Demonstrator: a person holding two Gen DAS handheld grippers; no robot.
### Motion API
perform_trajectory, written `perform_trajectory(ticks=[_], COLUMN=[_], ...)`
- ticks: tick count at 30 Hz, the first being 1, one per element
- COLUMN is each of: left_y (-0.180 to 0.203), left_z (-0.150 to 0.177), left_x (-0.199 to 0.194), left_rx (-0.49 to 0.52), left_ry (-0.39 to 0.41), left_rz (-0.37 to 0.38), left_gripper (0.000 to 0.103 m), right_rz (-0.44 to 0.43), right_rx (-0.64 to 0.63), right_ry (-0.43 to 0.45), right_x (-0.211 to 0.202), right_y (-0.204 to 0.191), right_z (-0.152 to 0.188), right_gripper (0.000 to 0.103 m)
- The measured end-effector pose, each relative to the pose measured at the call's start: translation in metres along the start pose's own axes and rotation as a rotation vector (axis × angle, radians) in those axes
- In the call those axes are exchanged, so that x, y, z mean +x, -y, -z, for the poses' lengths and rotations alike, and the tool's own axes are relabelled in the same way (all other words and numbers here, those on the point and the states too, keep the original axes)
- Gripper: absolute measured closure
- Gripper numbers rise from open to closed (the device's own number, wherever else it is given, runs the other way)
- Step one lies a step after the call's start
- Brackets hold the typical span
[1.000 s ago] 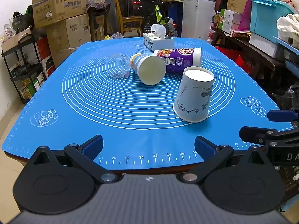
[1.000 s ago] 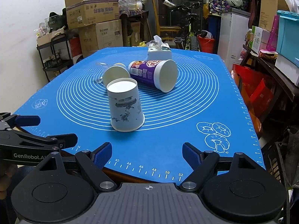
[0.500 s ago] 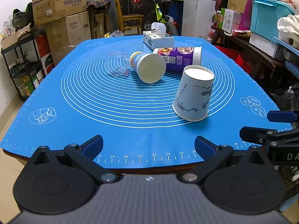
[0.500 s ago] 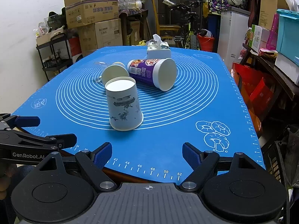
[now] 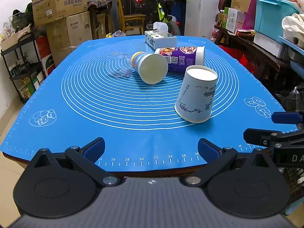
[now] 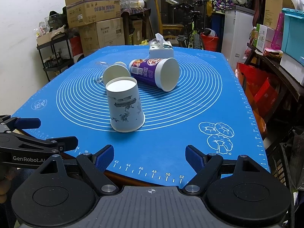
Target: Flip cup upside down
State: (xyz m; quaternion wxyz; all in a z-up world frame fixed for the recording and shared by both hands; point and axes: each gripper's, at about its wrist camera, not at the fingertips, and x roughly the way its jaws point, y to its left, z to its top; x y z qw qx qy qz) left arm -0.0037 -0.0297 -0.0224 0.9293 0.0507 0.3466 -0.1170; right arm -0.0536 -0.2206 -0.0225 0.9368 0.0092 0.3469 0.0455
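The white paper cup [image 5: 196,95] stands mouth-down on the blue mat [image 5: 95,114], near its right front; behind it a purple cup [image 5: 182,58], a yellow-banded cup [image 5: 150,67] and a clear cup [image 5: 118,64] lie on their sides, insides hidden; a tissue box [image 5: 160,39] holds tissues farther back; left gripper [image 5: 151,148] and right gripper [image 6: 150,157] gape wide, holding nothing.

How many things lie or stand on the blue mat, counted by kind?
Paper cups: 3 (white cup, purple cup, yellow-banded cup)
Clear plastic cups: 1 (clear cup)
Tissue boxes: 1 (tissue box)
Total: 5
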Motion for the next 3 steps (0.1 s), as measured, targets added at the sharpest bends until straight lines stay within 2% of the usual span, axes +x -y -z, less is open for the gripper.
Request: perform_trajectory(ticks=[3], left_y=[0.001], left_z=[0.001], left_x=[0.0007], left_rx=[0.003], left_ry=[0.0], left_rz=[0.002], left_gripper=[0.0], right_rz=[-0.001], right_rx=[0.002], right_ry=[-0.004], right_x=[0.0018], right_y=[0.0006], right_z=[-0.0003], right_gripper=[0.018])
